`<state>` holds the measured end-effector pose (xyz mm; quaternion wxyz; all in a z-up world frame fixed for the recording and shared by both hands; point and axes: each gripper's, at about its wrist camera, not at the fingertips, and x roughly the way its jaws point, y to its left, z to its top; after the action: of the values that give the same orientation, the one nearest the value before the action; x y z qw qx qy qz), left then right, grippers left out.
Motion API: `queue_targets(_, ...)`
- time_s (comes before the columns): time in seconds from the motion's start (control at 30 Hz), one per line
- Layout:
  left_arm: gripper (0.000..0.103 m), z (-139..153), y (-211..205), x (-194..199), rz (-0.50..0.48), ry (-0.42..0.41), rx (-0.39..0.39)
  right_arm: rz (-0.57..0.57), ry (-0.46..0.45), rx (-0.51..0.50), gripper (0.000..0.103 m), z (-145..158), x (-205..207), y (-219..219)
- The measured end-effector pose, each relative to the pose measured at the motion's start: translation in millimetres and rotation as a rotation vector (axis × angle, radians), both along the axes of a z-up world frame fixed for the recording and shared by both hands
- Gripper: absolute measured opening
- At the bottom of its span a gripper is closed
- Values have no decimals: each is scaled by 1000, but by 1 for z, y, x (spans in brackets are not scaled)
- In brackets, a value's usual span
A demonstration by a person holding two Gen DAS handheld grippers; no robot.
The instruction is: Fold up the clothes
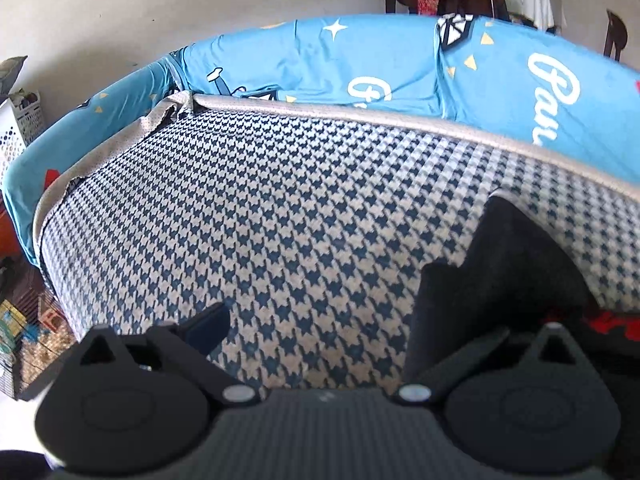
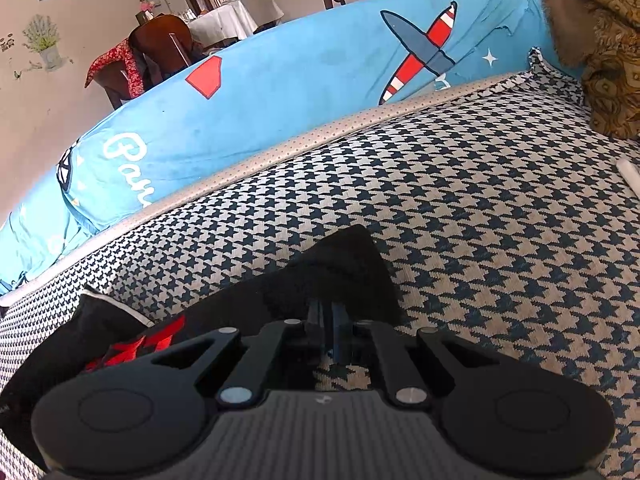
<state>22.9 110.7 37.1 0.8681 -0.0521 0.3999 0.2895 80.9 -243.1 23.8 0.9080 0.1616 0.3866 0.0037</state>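
Observation:
A black garment (image 2: 344, 268) with a red print (image 2: 140, 350) lies on the houndstooth-covered seat (image 2: 480, 220). In the right wrist view my right gripper (image 2: 327, 322) is shut on a raised fold of that black cloth, which peaks just past the fingertips. The rest of the garment trails off to the lower left. In the left wrist view my left gripper (image 1: 340, 316) stands open above the houndstooth cover (image 1: 260, 220), with nothing between its jaws. Its left finger (image 1: 210, 326) shows clearly. The black garment (image 1: 504, 264) rises on the right and hides the other finger.
A blue sheet (image 2: 280, 80) with a plane print and white lettering covers the backrest behind the seat. A brown patterned throw (image 2: 608, 60) sits at the far right, with a small white object (image 2: 629, 174) near it. White baskets (image 1: 18, 128) stand left of the sofa.

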Motion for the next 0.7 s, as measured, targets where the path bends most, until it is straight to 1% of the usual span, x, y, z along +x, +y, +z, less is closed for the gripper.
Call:
queue_targets(0.1, 103, 7, -2, -5, -16, -28, -28, -6, 3, 9, 7, 1, 1, -3)
queue_targets(0.2, 103, 15, -7, -10, -57, -56, -66, 0, 3, 20, 7, 2, 3, -4)
queue_targets(0.3, 103, 21, -17, -17, -99, -70, -66, 17, -4, 24, 8, 4, 5, -2)
queue_targets(0.37, 103, 23, -19, -21, -107, -78, -66, 33, -11, 24, 9, 5, 5, 0)
queue_targets(0.43, 103, 25, -17, -27, -103, -89, -86, 53, -16, 26, 10, 6, 5, 2)
queue_targets(0.5, 103, 25, -12, -31, -100, -89, -116, 72, -22, 24, 13, 7, 5, 5)
queue_targets(0.6, 103, 23, -8, -33, -106, -73, -162, 94, -20, 24, 14, 6, 7, 9)
queue_targets(0.7, 103, 24, -10, -37, -128, -81, -157, 111, -12, 21, 15, 4, 8, 13)
